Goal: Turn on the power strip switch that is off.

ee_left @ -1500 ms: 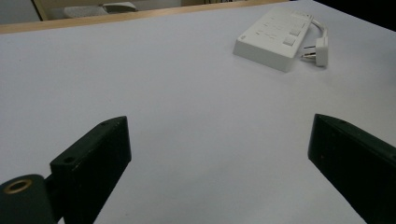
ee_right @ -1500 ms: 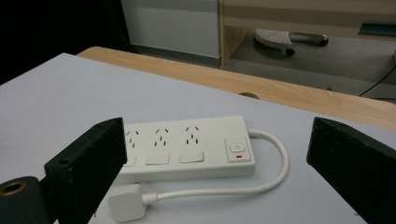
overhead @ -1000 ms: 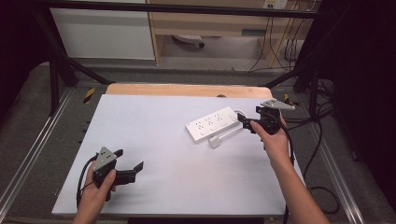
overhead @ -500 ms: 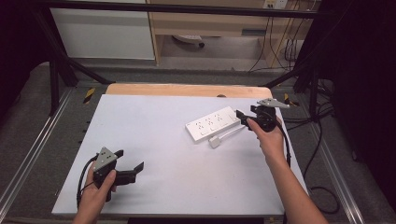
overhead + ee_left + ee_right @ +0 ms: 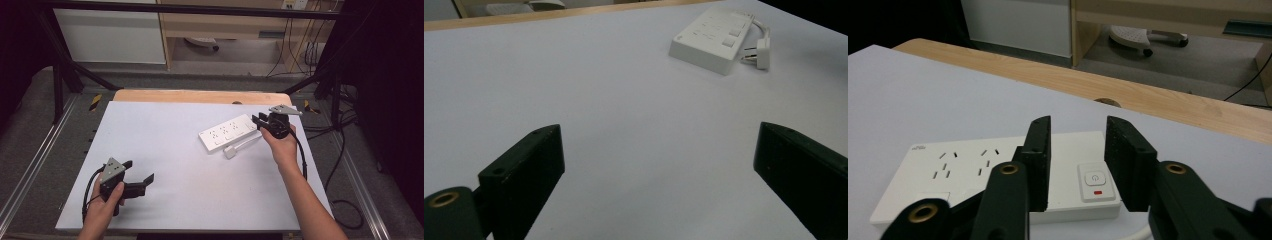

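A white power strip (image 5: 227, 132) lies at the table's right middle, its short cable (image 5: 247, 143) curling to a white plug (image 5: 230, 151) beside it. My right gripper (image 5: 258, 121) is at the strip's right end. In the right gripper view its jaws (image 5: 1079, 125) stand narrow over that end, framing the switch (image 5: 1094, 180); they have just been closing, and I see no pad pressing on the strip. My left gripper (image 5: 138, 171) rests near the front left, wide open with nothing between its jaws (image 5: 659, 135). The strip (image 5: 711, 42) and plug (image 5: 762, 52) lie far ahead of it.
A white sheet (image 5: 200, 200) covers the table, with a wooden edge (image 5: 200, 96) along the far side. Metal rails run down both sides. Beyond the table stand a cabinet and dark floor with cables at the right.
My right gripper has shifted a little left, onto the strip's end, and its jaws have narrowed. The left gripper has stayed in place.
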Demonstrator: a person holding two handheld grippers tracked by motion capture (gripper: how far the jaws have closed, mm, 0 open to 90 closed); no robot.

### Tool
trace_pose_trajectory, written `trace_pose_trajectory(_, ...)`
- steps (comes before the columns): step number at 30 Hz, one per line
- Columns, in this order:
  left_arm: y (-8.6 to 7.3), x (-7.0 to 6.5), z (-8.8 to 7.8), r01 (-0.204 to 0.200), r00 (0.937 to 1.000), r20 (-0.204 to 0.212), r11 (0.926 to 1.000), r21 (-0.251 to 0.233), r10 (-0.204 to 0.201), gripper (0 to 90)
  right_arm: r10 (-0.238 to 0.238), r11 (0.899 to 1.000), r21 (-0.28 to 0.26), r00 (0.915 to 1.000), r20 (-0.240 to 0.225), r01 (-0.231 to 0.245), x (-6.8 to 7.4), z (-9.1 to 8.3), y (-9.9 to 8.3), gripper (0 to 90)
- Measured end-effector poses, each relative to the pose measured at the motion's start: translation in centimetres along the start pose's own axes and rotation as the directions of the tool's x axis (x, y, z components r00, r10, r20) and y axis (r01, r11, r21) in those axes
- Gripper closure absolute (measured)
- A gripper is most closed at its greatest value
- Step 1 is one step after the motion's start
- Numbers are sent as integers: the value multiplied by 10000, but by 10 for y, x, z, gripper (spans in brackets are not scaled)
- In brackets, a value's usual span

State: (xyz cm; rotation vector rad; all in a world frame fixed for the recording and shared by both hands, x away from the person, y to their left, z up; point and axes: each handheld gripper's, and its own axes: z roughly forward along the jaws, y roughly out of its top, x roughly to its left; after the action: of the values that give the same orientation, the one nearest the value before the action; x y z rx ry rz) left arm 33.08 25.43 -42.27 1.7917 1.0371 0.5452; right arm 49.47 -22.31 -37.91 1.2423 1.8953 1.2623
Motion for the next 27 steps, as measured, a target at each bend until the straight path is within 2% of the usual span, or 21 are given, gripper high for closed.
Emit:
trace_pose_trajectory(9,0,0,0,30,10000,30,10000,2,-30,62,14,10000,78,9999,133,-15,-1,9,-4,764)
trace_pose_trajectory(18,0,0,0,68,10000,39,10000,11,-68,63,-343,9990,285,9991,255,335,1,19,-8,841)
trace_pose_trajectory(23,0,0,1,62,10000,45,10000,19,-62,63,-445,9974,581,9989,117,437,3,26,-12,895)
trace_pose_trajectory(27,-1,0,0,87,10000,38,10000,31,-88,63,-639,9954,723,9979,144,627,4,30,-16,900)
